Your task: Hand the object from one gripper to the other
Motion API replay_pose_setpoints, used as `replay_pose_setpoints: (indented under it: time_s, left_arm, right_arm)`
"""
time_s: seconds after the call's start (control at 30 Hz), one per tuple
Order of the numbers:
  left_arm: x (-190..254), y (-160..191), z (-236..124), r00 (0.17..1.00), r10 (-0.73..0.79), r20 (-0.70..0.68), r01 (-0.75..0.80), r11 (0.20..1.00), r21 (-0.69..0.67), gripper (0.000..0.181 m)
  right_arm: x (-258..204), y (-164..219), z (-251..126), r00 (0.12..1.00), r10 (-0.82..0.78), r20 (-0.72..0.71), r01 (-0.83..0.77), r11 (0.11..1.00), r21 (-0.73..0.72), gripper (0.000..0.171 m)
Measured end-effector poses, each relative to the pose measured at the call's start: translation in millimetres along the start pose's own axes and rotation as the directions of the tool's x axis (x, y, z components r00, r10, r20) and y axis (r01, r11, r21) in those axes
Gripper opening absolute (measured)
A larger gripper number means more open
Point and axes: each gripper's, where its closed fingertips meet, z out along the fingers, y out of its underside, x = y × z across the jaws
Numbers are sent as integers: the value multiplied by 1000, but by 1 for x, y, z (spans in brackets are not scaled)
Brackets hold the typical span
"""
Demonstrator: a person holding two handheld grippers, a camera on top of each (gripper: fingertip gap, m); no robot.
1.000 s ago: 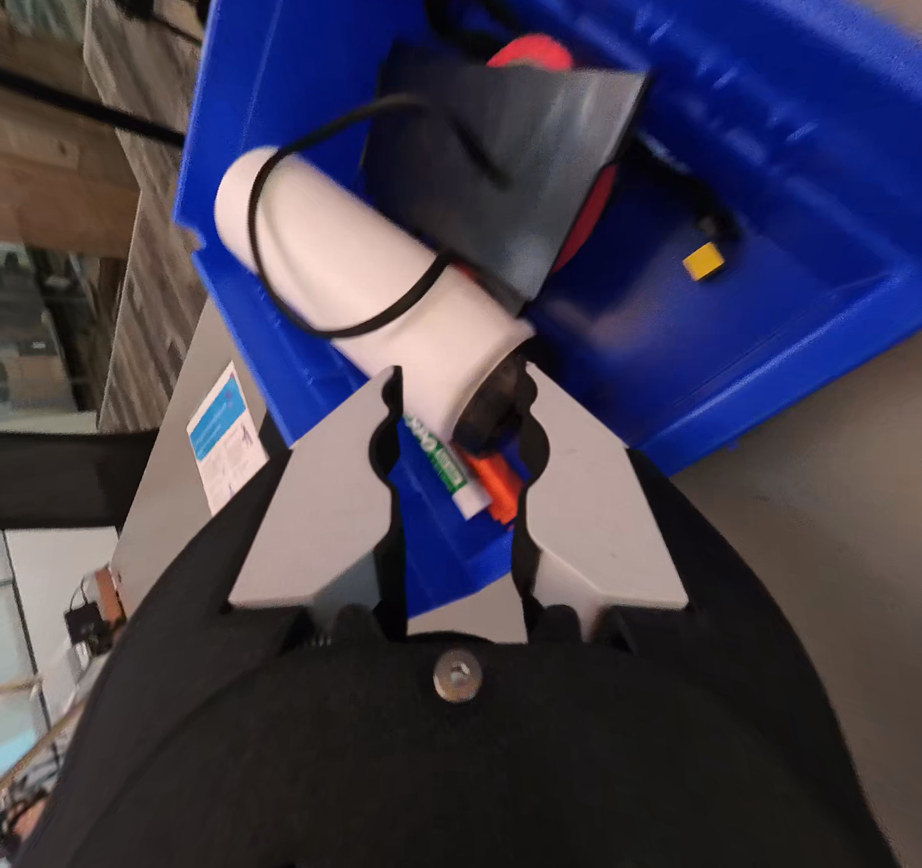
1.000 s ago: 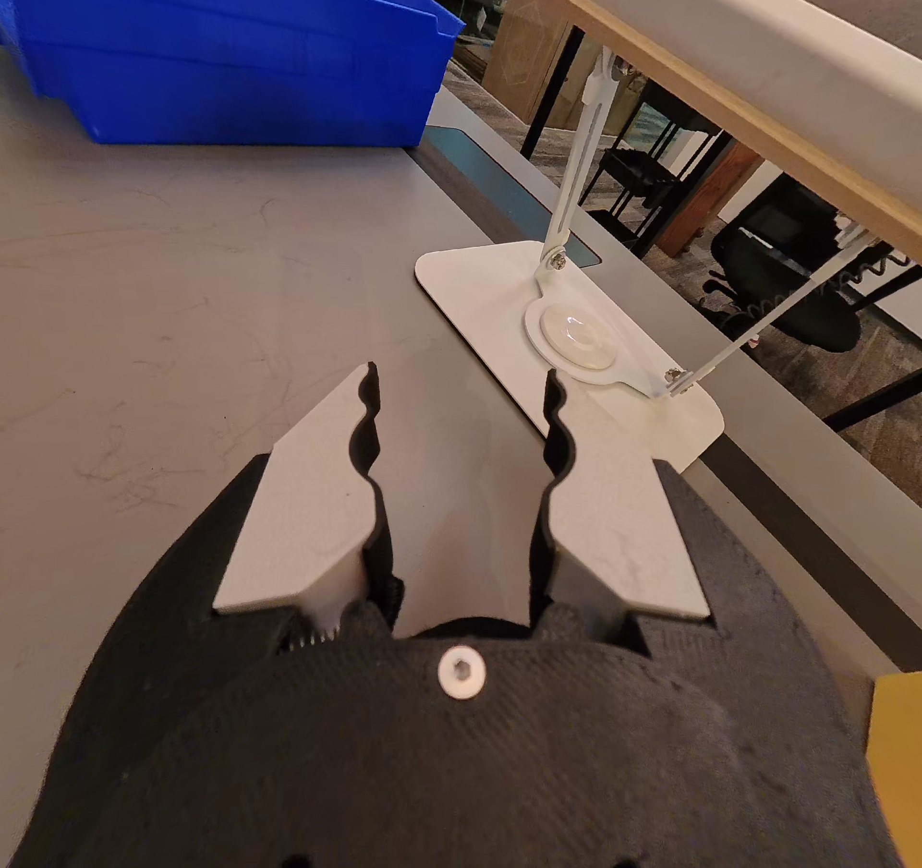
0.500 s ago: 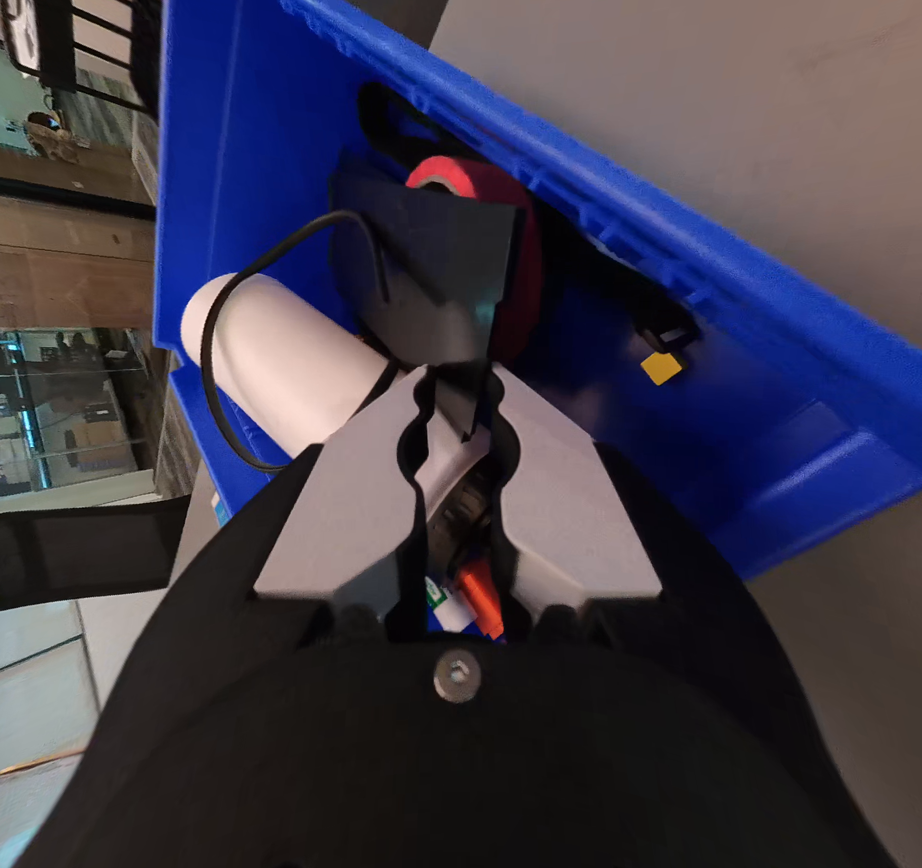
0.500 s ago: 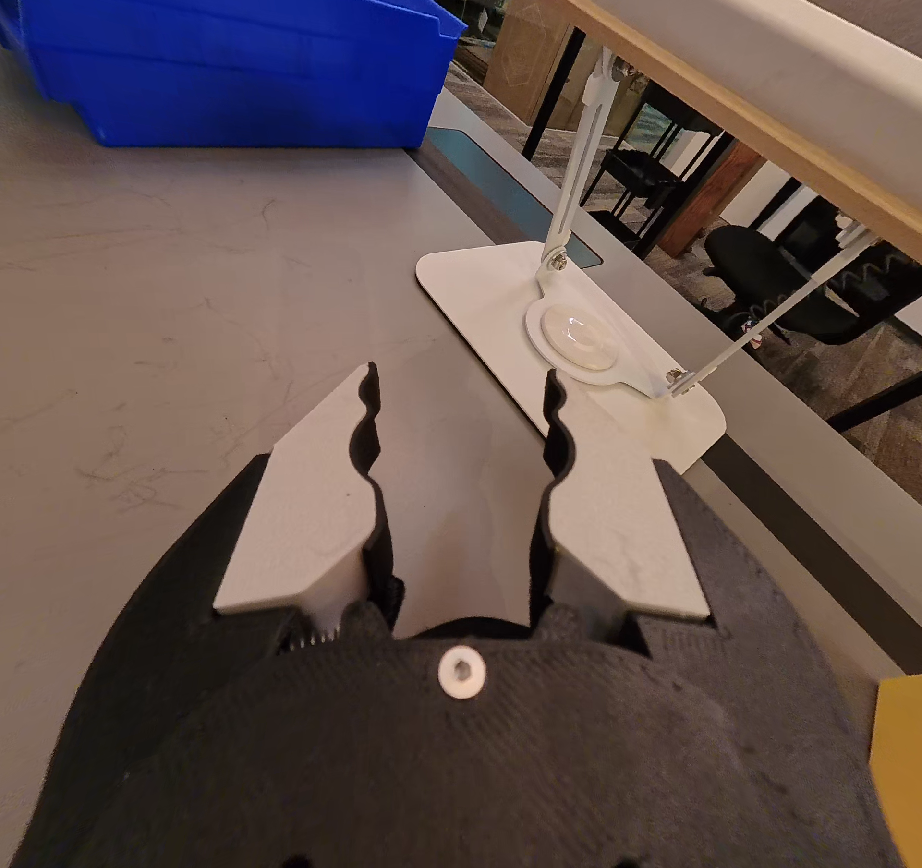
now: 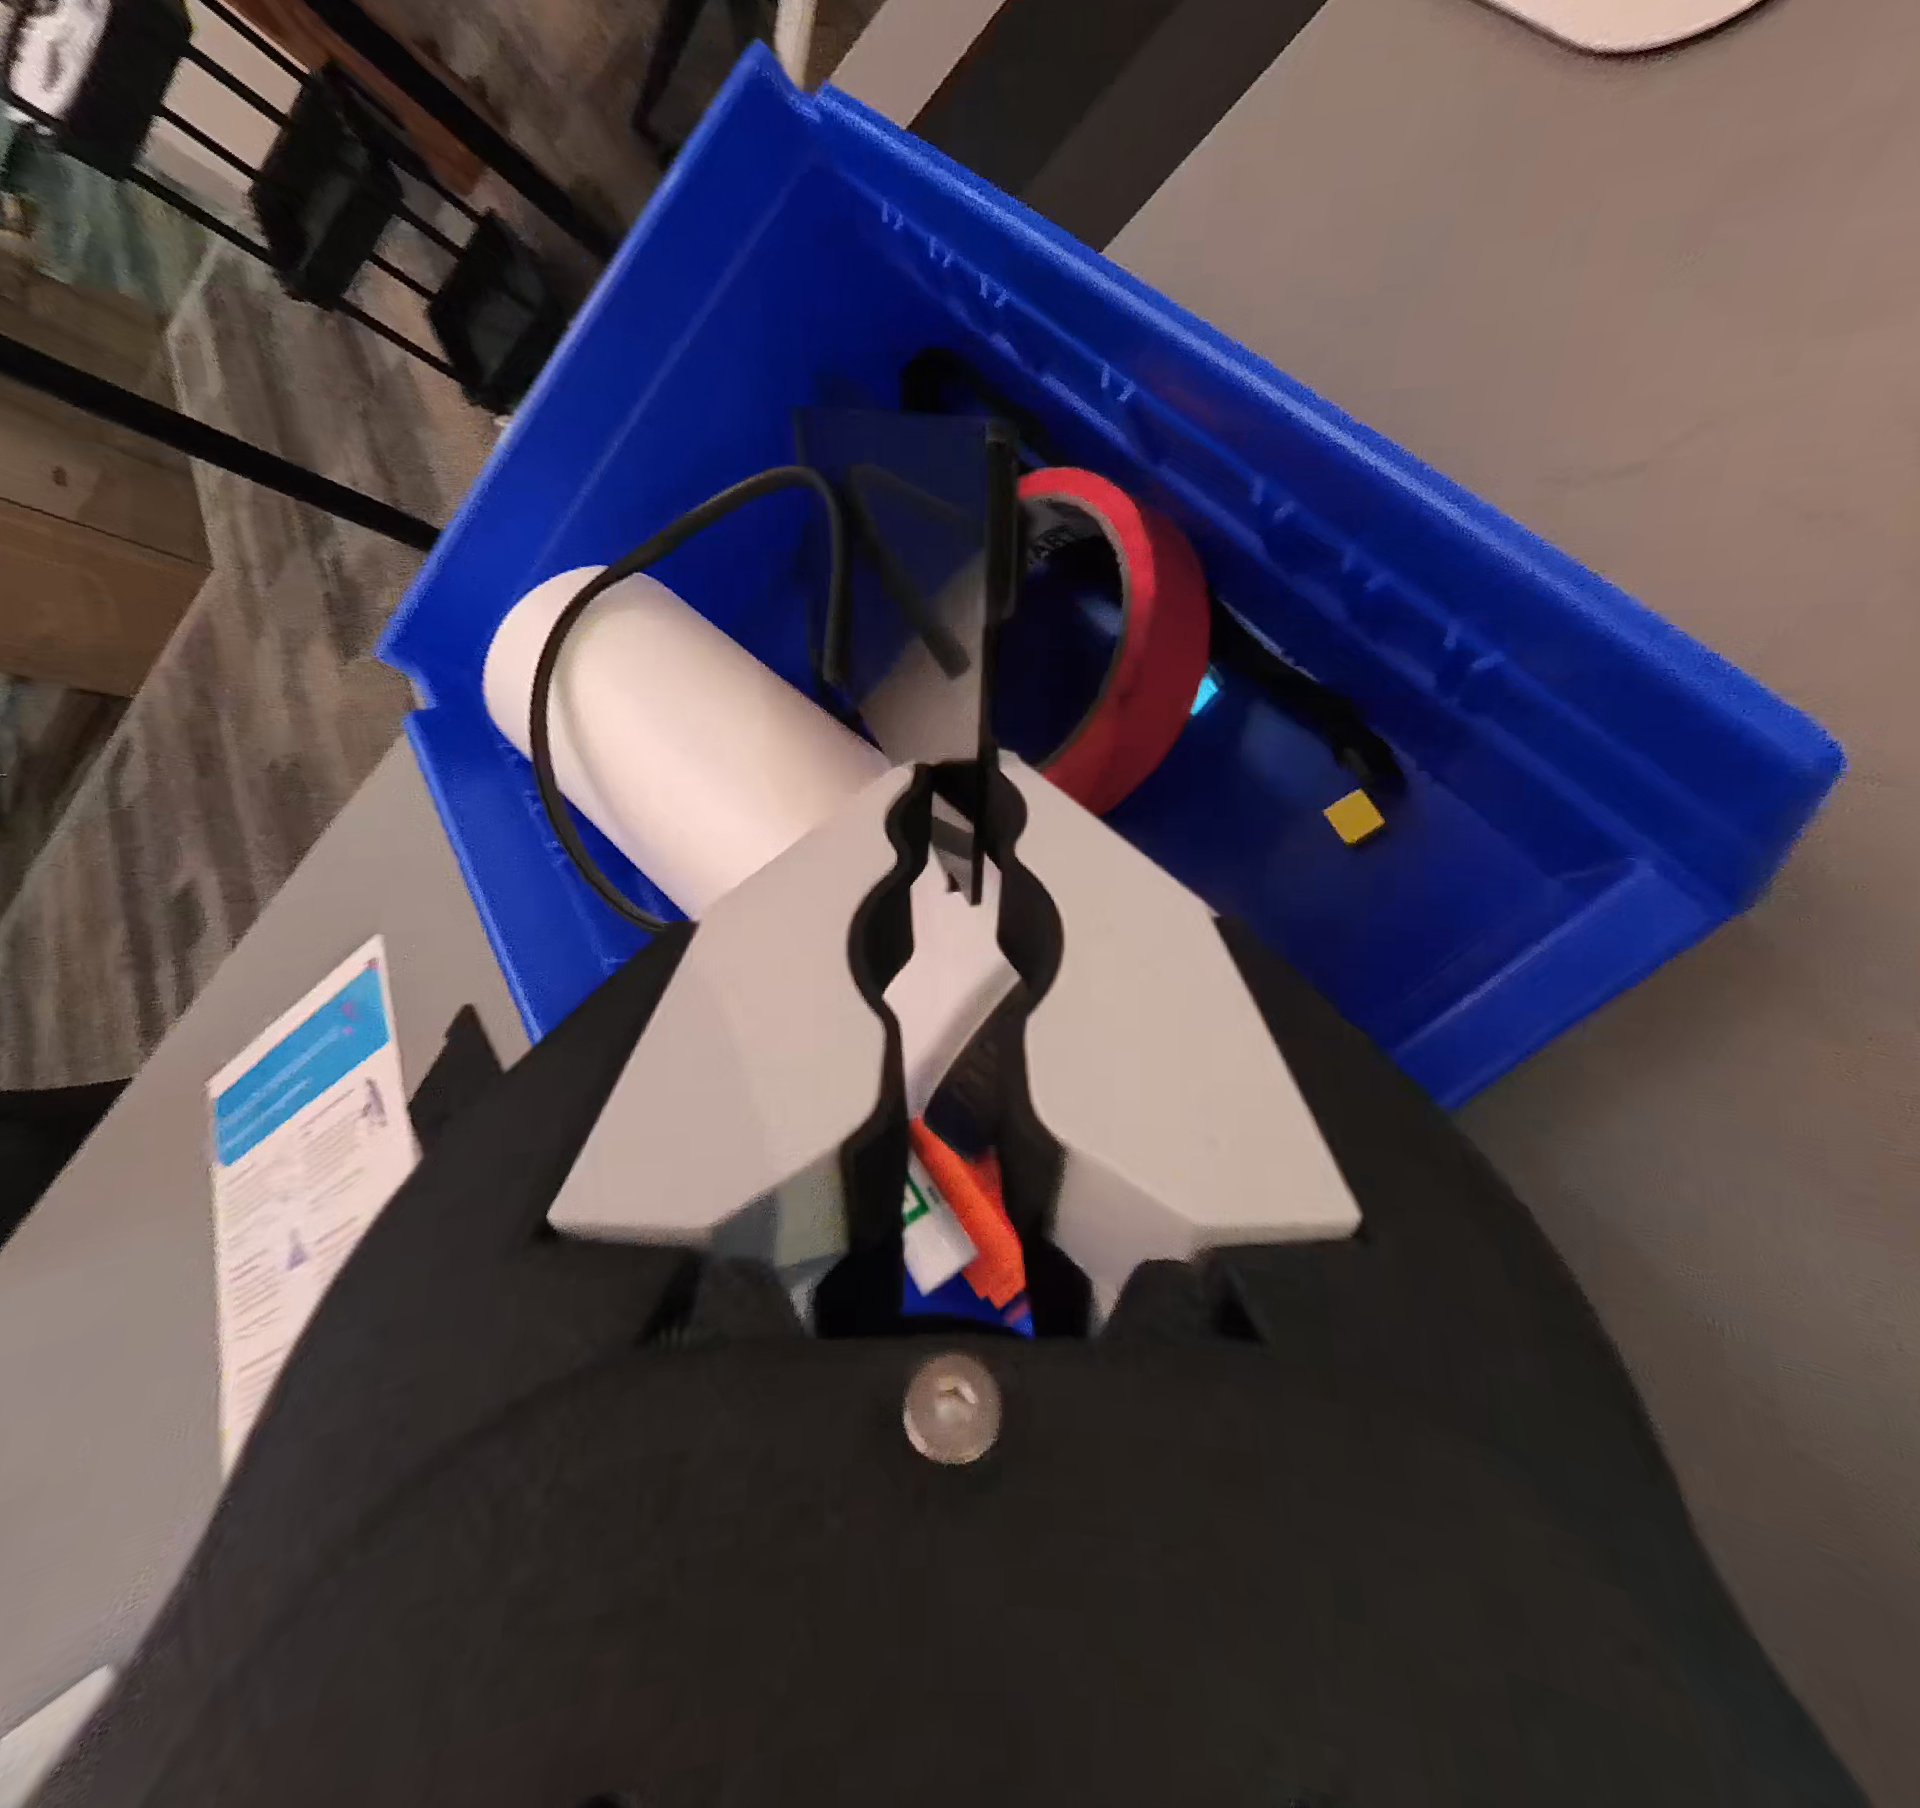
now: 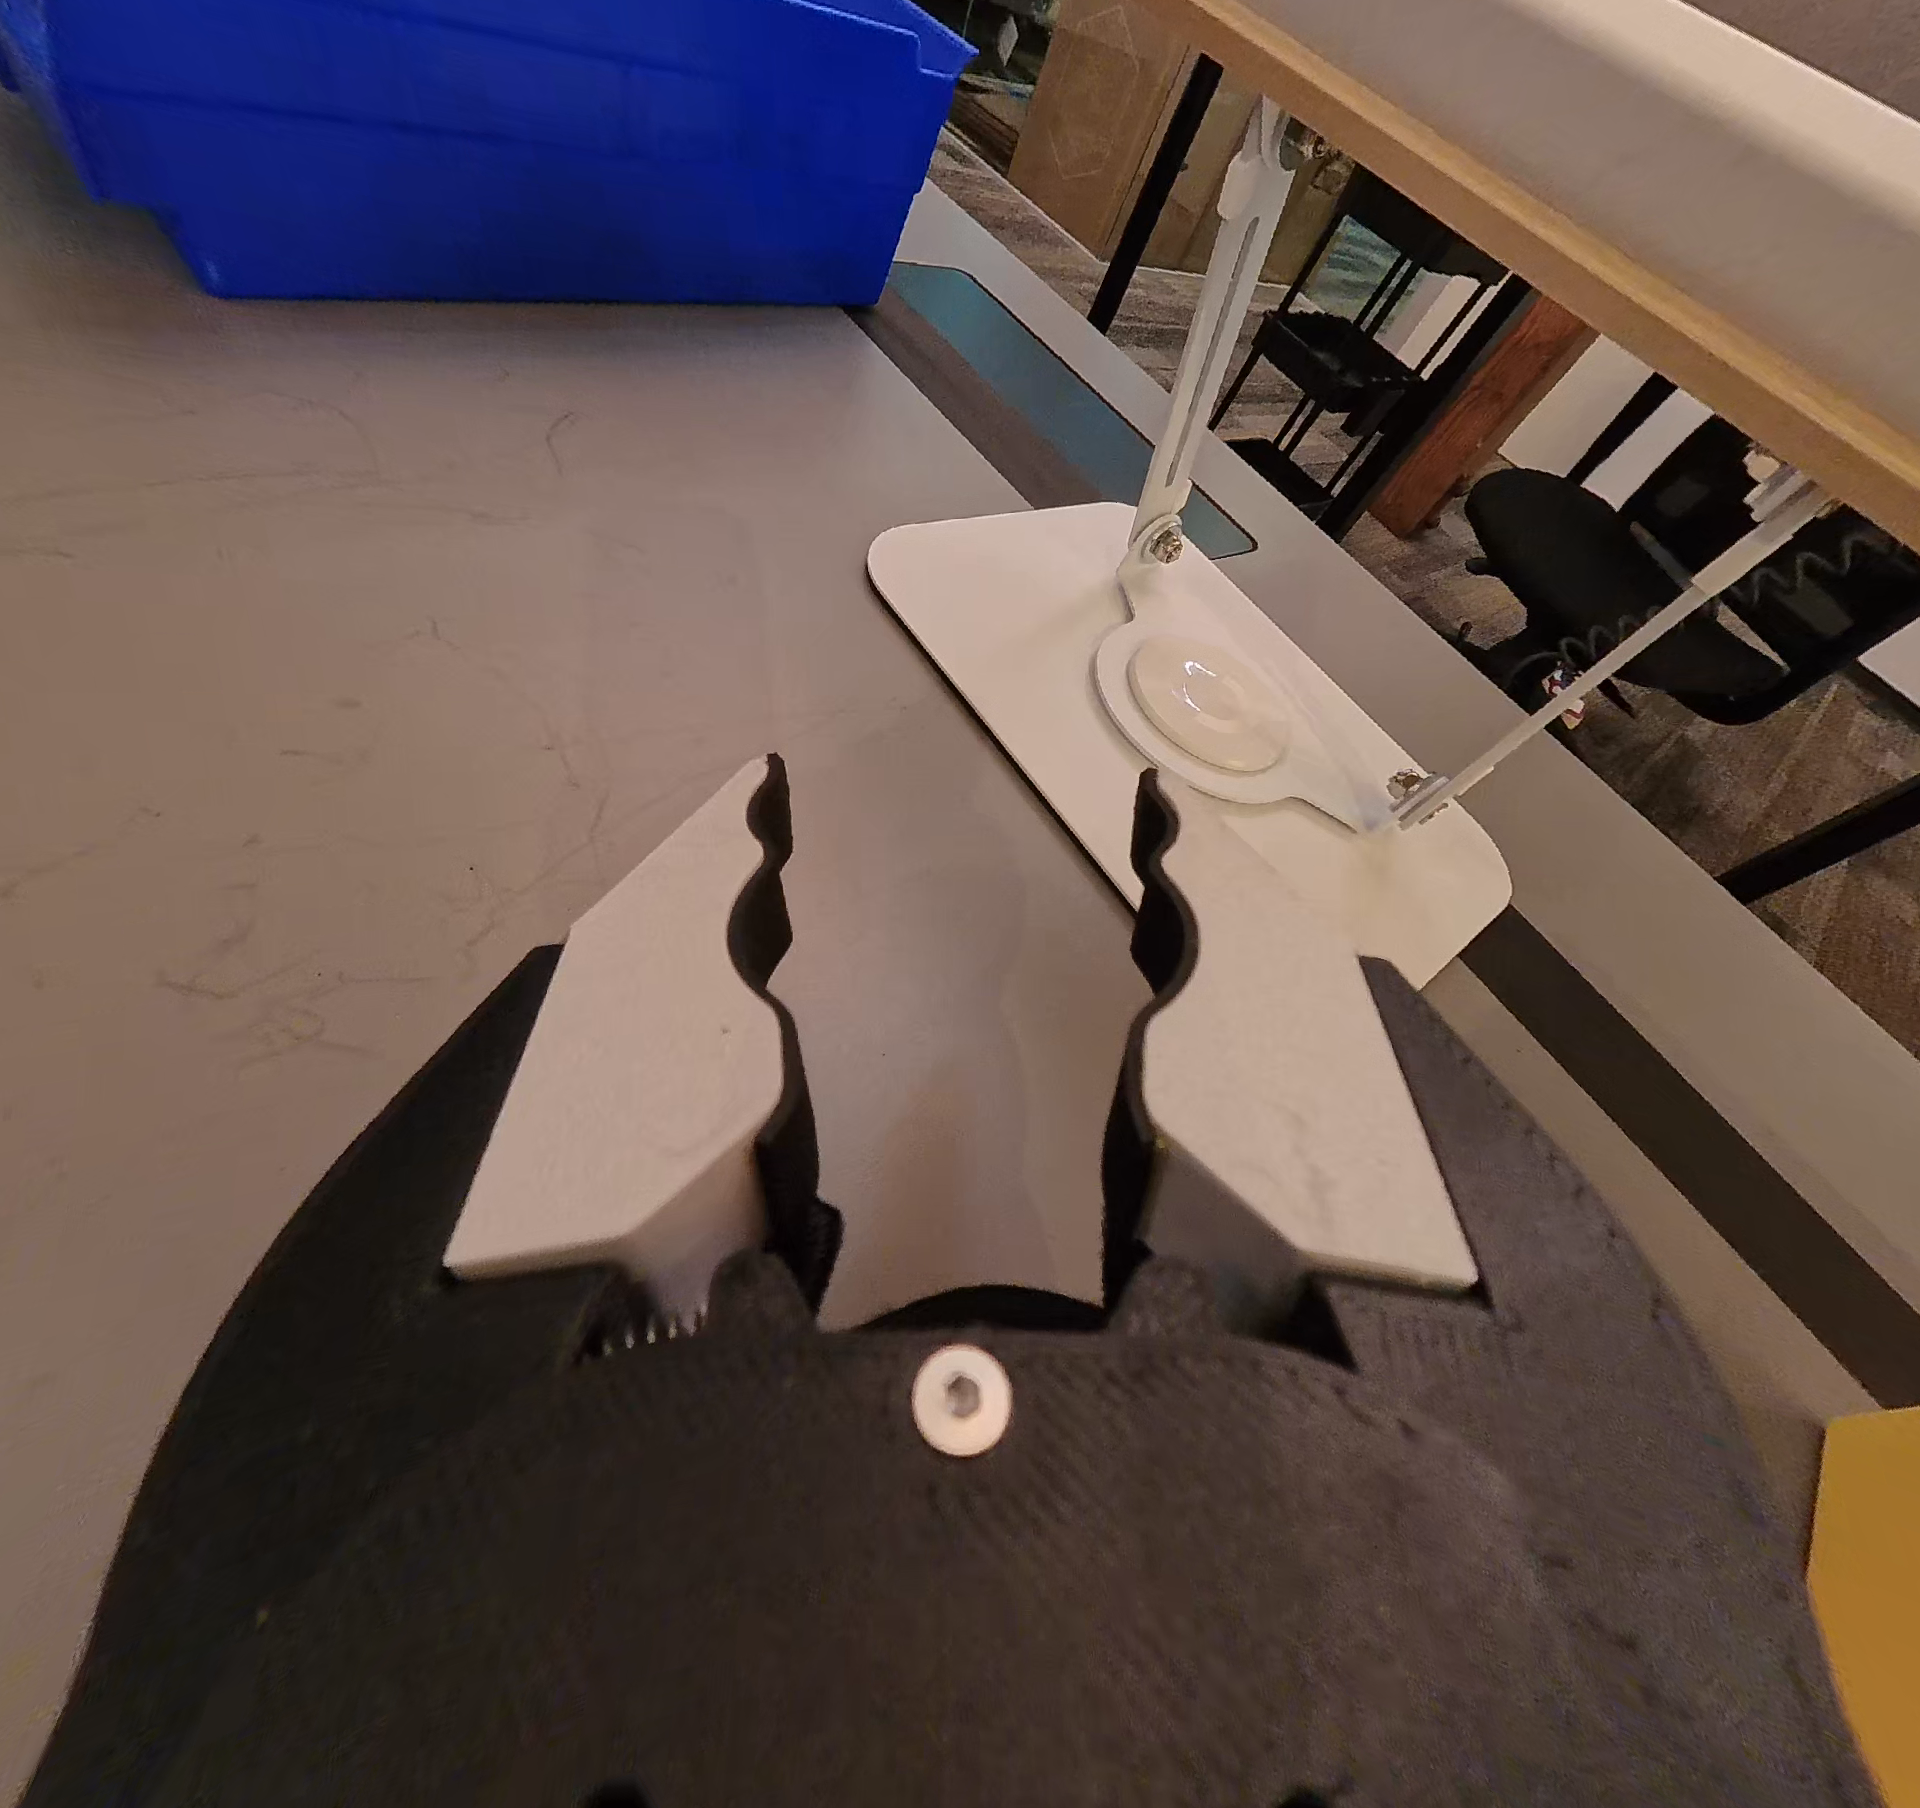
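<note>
My left gripper [image 5: 956,823] is shut on the lower edge of a thin dark sheet [image 5: 914,522]. It holds the sheet nearly edge-on above an open blue bin [image 5: 1455,532]. In the bin lie a white roll [image 5: 675,719] with a black cable [image 5: 582,615] looped over it, a red tape roll [image 5: 1153,636] and an orange marker [image 5: 966,1197]. My right gripper [image 6: 956,782] is open and empty, low over the grey table [image 6: 364,615]. The bin also shows in the right wrist view [image 6: 520,148], far to the upper left.
A white stand base [image 6: 1018,615] with thin rods sits on the table just right of my right gripper, near the table's edge. A printed leaflet [image 5: 301,1114] lies left of the bin. A yellow object [image 6: 1870,1602] shows at the lower right corner. Spacing between my two grippers at the tips: around 35 centimeters. Between my left fingertips and the orange marker [image 5: 966,1197] there is roughly 12 centimeters.
My left gripper went from open over the white roll to shut on the dark sheet, then drew back and up with it, turning it edge-on. The right gripper has not moved.
</note>
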Motion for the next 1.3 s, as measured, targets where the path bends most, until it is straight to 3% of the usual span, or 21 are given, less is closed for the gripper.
replay_pose_setpoints:
  time_s: [0.17,0.27,0.5,0.8,1.1,1.3]
  left_arm:
    - [17,10,1,993,13,-114,-17,999,-33,13]
    - [13,11,0,997,18,-76,-21,999,-36,11]
    - [-18,8,-13,992,-123,17,122,991,46,1]
    - [-38,-3,-51,938,-340,-69,347,914,212,1]
    - [-33,-37,-106,914,-372,-162,406,847,343,0]
    - [1,-87,-148,886,-358,-295,458,773,439,0]
  right_arm:
    - [0,0,0,1000,-2,0,2,1000,0,64]
    - [0,0,0,1000,-2,0,2,1000,0,64]
    - [0,0,1,1000,-2,1,2,1000,-1,64]
    - [-1,-3,1,999,-43,-18,43,999,15,67]
    - [-6,-13,-1,994,-97,-41,100,993,58,81]
    - [-23,-39,-5,957,-258,-129,270,959,85,102]
